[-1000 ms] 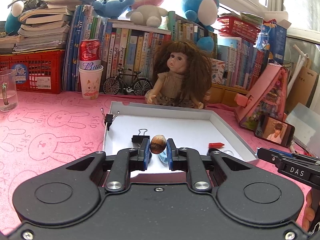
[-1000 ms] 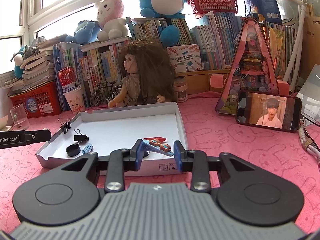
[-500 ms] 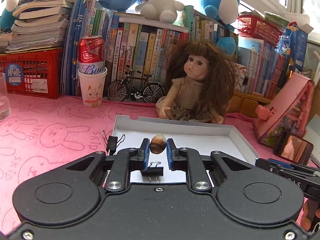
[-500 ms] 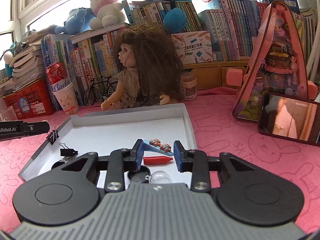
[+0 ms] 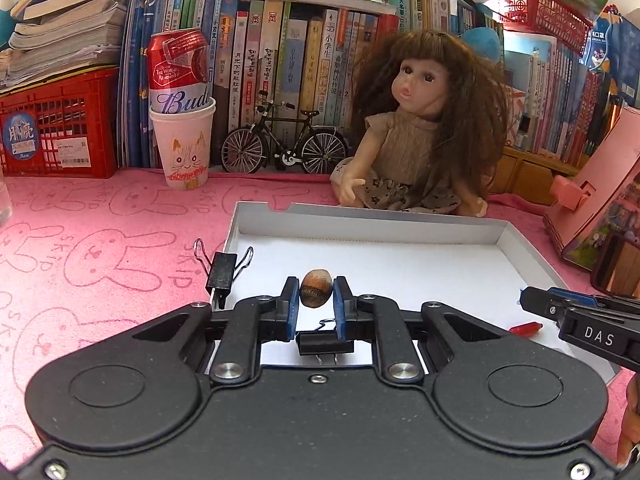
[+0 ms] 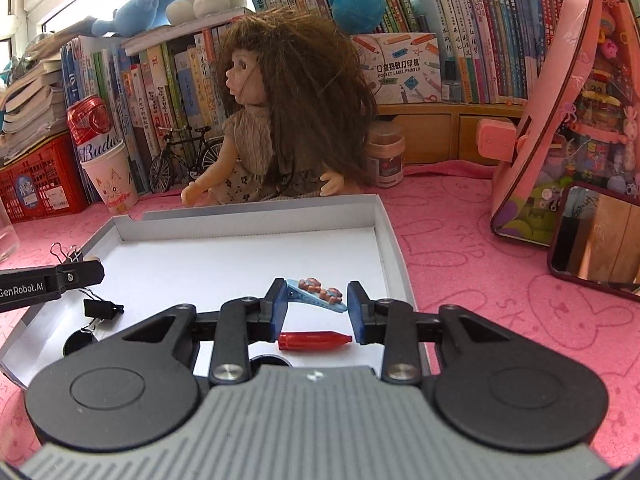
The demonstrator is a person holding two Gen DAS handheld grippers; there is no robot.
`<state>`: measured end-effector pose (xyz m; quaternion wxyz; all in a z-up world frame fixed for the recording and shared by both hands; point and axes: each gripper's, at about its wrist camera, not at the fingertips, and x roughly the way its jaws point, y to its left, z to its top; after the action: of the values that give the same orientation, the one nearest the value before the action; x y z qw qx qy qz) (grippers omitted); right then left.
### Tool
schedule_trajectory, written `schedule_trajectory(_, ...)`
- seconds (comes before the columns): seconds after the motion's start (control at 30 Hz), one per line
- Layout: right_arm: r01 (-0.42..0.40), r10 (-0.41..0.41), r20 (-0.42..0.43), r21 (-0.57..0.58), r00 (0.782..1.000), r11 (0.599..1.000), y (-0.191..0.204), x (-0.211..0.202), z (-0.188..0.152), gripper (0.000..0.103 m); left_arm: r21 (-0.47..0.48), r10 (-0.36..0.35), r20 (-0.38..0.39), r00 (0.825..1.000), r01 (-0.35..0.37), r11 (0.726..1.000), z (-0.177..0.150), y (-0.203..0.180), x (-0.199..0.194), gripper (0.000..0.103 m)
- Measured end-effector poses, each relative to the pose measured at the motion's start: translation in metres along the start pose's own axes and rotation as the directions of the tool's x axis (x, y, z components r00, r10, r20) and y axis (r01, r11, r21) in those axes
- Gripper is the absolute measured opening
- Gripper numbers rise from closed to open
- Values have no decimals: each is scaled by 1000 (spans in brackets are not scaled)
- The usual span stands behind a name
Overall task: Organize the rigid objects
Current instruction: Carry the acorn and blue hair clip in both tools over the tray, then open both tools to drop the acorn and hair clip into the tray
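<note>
- Right now the left gripper [image 5: 316, 306] has its jaws clamped on a small brown nut [image 5: 316, 288], held above the near left part of the white tray [image 5: 368, 225], which sits on the pink surface [image 5: 100, 240].
- The right gripper [image 6: 316, 308] has its jaws closed on a light blue clip [image 6: 318, 295] with small brown figures on top; the clip sits slanted between the pads, gripped only at its ends.
- Already lying in the tray: a red cap [image 6: 314, 340] just near of the blue clip, a black binder clip [image 6: 102, 309] at the left, and a black round lid [image 6: 76, 342] in the near left corner. Another binder clip [image 5: 224, 270] is clipped onto the tray's left wall.
- Risk one: the nut is rounded and hard, so I judge it could roll when let go and knock the binder clip below it, or run across the tray floor.
- Risk two: the slanted clip may twist or slip out if the right hand tilts, since the hold looks thin.
- Risk three: the two grippers work close together over one tray and could bump each other.
- The doll [image 5: 424, 128] sits just beyond the far wall, so a far reach might catch it.
</note>
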<state>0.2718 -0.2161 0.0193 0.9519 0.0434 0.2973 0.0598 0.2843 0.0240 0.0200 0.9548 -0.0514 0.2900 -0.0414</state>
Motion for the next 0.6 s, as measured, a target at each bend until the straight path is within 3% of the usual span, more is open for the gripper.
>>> schedule_trajectory(0.27,-2,2,-31,20,1000,1000,-1,7,-5,40,1,0,1,1000,0,1000,-2,-2,0,19)
schedule_trajectory(0.33,-12,13,-24,36,1000,999,-3,5,-6,41,-3,-11,5,1000,11,1000,-2,-1,-2,26)
schedule_trajectory(0.4,-23,24,-20,44,1000,999,-3,3,-5,49,-6,-18,16,1000,18,1000,-1,0,-6,37)
schedule_trajectory(0.6,-39,38,13,44,999,998,0,-11,-3,65,-5,-31,36,999,31,1000,0,-2,-21,51)
